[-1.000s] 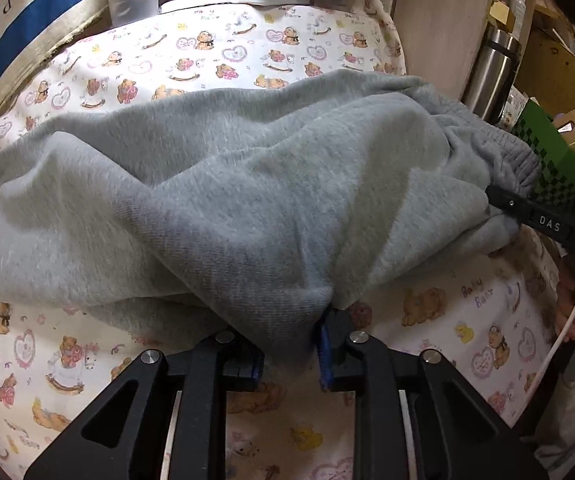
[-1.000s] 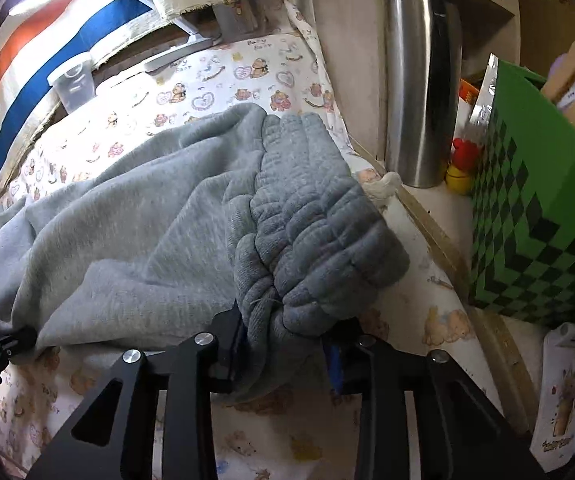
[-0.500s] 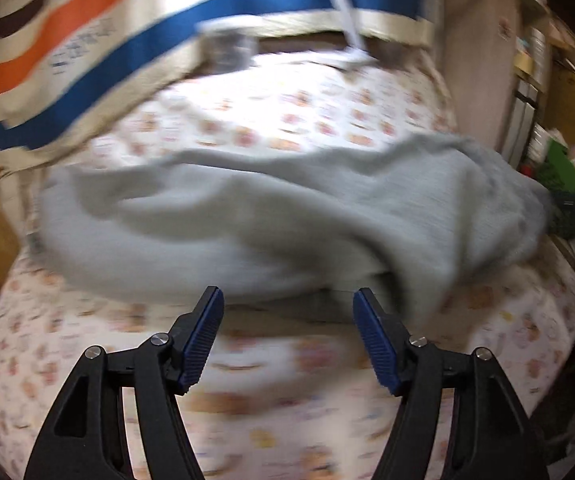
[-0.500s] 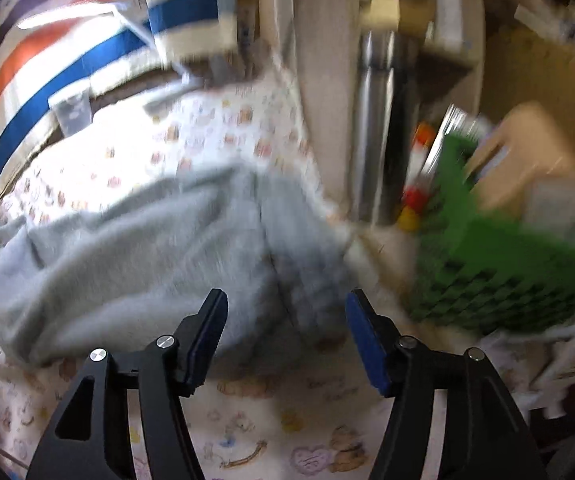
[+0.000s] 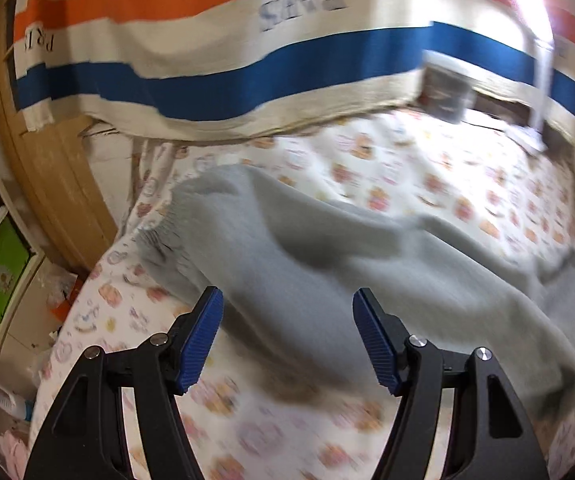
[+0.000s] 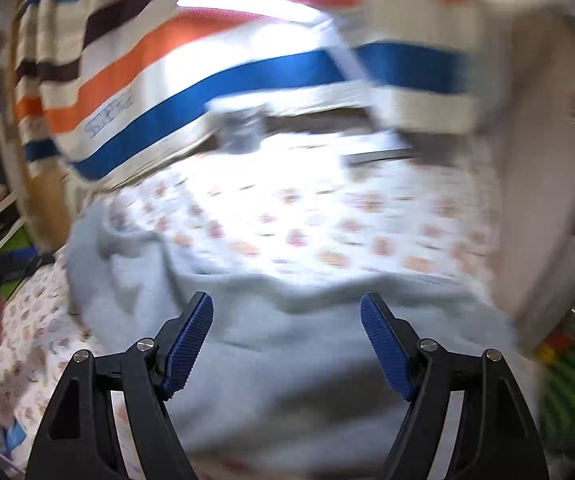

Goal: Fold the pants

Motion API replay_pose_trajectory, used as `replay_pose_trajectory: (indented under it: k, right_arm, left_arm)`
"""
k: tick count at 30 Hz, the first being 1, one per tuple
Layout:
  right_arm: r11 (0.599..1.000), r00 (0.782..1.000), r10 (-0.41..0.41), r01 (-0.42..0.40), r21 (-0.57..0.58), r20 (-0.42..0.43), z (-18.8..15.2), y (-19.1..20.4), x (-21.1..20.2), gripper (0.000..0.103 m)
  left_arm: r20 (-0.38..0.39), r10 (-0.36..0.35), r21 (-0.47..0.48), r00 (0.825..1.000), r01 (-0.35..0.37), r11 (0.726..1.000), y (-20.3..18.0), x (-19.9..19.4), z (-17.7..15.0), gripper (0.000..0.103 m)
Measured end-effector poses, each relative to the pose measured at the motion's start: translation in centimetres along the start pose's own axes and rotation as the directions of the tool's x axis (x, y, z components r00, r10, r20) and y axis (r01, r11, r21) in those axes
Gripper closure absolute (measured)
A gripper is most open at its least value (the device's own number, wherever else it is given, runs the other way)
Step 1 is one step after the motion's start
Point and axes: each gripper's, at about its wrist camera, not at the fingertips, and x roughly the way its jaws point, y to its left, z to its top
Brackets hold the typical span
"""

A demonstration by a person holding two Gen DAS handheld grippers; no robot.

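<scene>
Two handheld grippers hover over a pair of grey sweatpants [image 5: 387,280] lying in a loose heap on a bed covered by a cartoon-print sheet [image 5: 427,168]. Starting at the left of the scene, the left gripper [image 5: 287,336] has its blue-padded jaws standing wide apart with nothing between them; they have just been opening, and grey fabric lies below and beyond them, not pinched. A ribbed cuff or waistband end of the pants [image 5: 167,232] reaches toward the left edge of the bed, near a wooden frame [image 5: 59,208]. Moving right, the right gripper [image 6: 287,344] has also just been opening; its jaws are wide apart and empty above the grey cloth [image 6: 287,360]. Behind the bed hangs a striped towel [image 5: 247,52] in orange, cream and blue (both views are blurred, so finer detail is unclear). The step in hand looks like the pause between folds: the cloth is released and both grippers are free. The next move probably calls for picking fresh edges of the pants to grasp, likely near the left end, for a further fold.
</scene>
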Motion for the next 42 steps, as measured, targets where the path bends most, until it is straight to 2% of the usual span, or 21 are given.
replay_pose_trajectory:
  k: [1, 4, 5, 9, 11, 12, 14, 18, 20, 21, 23, 24, 26, 28, 31, 34, 37, 40, 41, 42]
  right_arm:
    - [1.000, 0.999, 0.027, -0.027, -0.002, -0.029, 0.4, 0.8, 1.4, 0.036]
    - [0.994, 0.979, 0.105, -0.109, -0.017, -0.176, 1.8, 3.0, 7.4, 0.045]
    - [0.991, 0.967, 0.126, -0.135, -0.026, -0.220, 2.0, 3.7, 9.5, 0.045]
    - [0.981, 0.945, 0.141, -0.174, -0.088, -0.296, 1.8, 5.1, 13.4, 0.045]
    - [0.964, 0.921, 0.178, -0.234, -0.126, -0.346, 1.7, 6.2, 15.0, 0.045]
    - [0.957, 0.913, 0.180, -0.249, -0.151, -0.367, 1.6, 6.8, 15.6, 0.045]
    - [0.954, 0.915, 0.158, -0.239, -0.183, -0.372, 1.7, 7.6, 16.5, 0.045]
    - [0.938, 0.904, 0.131, -0.246, -0.246, -0.407, 1.7, 9.4, 18.4, 0.045]
    - [0.949, 0.902, 0.073, -0.194, -0.248, -0.425, 1.5, 9.7, 19.6, 0.084]
    - [0.962, 0.899, 0.052, -0.162, -0.219, -0.435, 1.7, 9.5, 20.2, 0.096]
    - [0.990, 0.920, 0.071, -0.113, -0.088, -0.387, 2.7, 8.1, 20.5, 0.096]
    - [0.994, 0.932, 0.053, -0.083, -0.070, -0.360, 3.1, 7.7, 20.5, 0.096]
    - [0.997, 0.971, -0.016, -0.002, -0.075, -0.238, 4.8, 6.9, 19.4, 0.096]
    - [0.996, 0.982, -0.029, 0.013, -0.086, -0.186, 5.7, 6.7, 18.8, 0.096]
    - [0.993, 0.983, -0.059, 0.039, -0.115, -0.172, 6.4, 7.2, 18.7, 0.096]
    - [0.986, 0.981, -0.094, 0.068, -0.151, -0.172, 5.9, 8.1, 19.3, 0.096]
    - [0.971, 0.962, -0.157, 0.108, -0.215, -0.223, 4.6, 8.3, 21.2, 0.096]
    - [0.977, 0.954, -0.154, 0.108, -0.183, -0.257, 4.3, 7.9, 22.2, 0.096]
    - [0.980, 0.956, -0.146, 0.104, -0.168, -0.255, 4.4, 7.8, 22.1, 0.096]
    - [0.983, 0.958, -0.138, 0.100, -0.155, -0.250, 4.6, 7.6, 21.9, 0.096]
  left_arm:
    - [-0.013, 0.014, -0.021, 1.000, -0.014, 1.000, 0.9, 0.9, 0.7, 0.037]
    - [-0.047, 0.054, -0.109, 0.997, -0.059, 0.992, 3.8, 3.2, 2.0, 0.037]
    - [-0.053, 0.052, -0.139, 0.997, -0.059, 0.988, 4.9, 4.0, 2.2, 0.037]
    - [-0.093, 0.031, -0.197, 0.995, -0.048, 0.979, 7.5, 6.9, 2.5, 0.037]
    - [-0.104, 0.020, -0.205, 0.994, -0.041, 0.978, 8.3, 8.0, 2.4, 0.037]
    - [-0.097, 0.007, -0.214, 0.995, -0.028, 0.976, 8.6, 8.4, 2.3, 0.037]
    - [-0.096, -0.054, -0.238, 0.994, 0.030, 0.971, 9.5, 9.6, 1.8, 0.037]
    - [-0.109, -0.163, -0.289, 0.980, 0.126, 0.949, 11.1, 11.0, 1.4, 0.037]
    - [-0.105, -0.216, -0.338, 0.971, 0.170, 0.926, 12.1, 11.4, 1.0, 0.037]
    - [-0.104, -0.247, -0.364, 0.964, 0.194, 0.911, 12.6, 11.6, 0.8, 0.037]
    - [-0.094, -0.247, -0.387, 0.965, 0.193, 0.902, 13.1, 11.6, 0.7, 0.037]
    - [-0.090, -0.233, -0.383, 0.968, 0.183, 0.906, 13.1, 11.5, 0.7, 0.037]
    - [-0.092, -0.220, -0.373, 0.971, 0.172, 0.912, 12.8, 11.4, 0.6, 0.037]
    - [-0.094, -0.205, -0.372, 0.974, 0.156, 0.915, 12.5, 11.4, 0.5, 0.037]
    - [-0.116, -0.166, -0.352, 0.979, 0.115, 0.929, 12.2, 11.9, 0.6, 0.037]
    - [-0.127, -0.159, -0.357, 0.979, 0.104, 0.928, 12.2, 12.9, 0.5, 0.035]
    - [-0.114, -0.201, -0.383, 0.973, 0.144, 0.912, 12.3, 14.2, 0.1, 0.035]
    - [-0.083, -0.230, -0.408, 0.970, 0.177, 0.896, 12.4, 14.7, -0.1, 0.035]
    - [-0.070, -0.227, -0.404, 0.971, 0.181, 0.897, 12.3, 14.7, -0.1, 0.038]
    - [-0.063, -0.222, -0.400, 0.973, 0.179, 0.899, 12.3, 14.7, -0.1, 0.052]
